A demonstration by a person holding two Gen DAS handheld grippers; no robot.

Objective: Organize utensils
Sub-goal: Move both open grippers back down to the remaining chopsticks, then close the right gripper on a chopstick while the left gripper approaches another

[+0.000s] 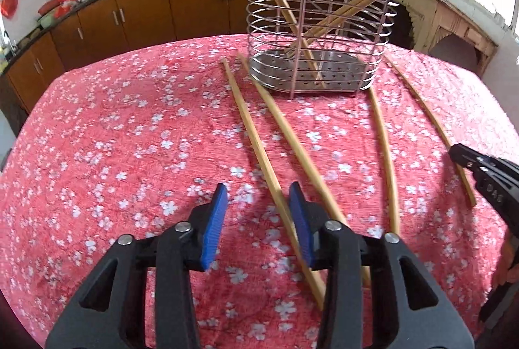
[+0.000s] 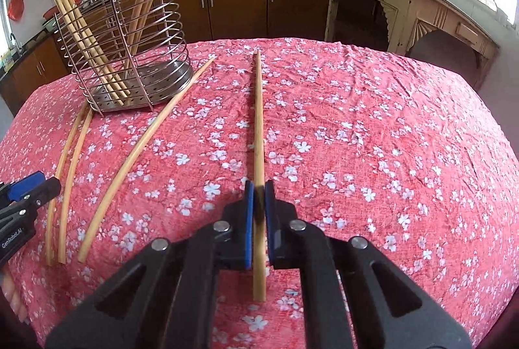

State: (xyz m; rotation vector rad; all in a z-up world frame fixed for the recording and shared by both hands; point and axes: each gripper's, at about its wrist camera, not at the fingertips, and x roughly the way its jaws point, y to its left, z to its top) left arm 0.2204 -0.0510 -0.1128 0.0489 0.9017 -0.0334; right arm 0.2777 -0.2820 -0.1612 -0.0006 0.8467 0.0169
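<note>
One chopstick [image 2: 258, 122] sits pinched in my right gripper [image 2: 258, 196] near its thick end: light, stiff, slippery, likely to pivot. My left gripper [image 1: 256, 199] gapes wide, empty.

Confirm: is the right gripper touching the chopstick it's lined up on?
Touching. The right wrist view shows the right gripper with both blue pads closed against the chopstick, no gap visible on either side.
</note>
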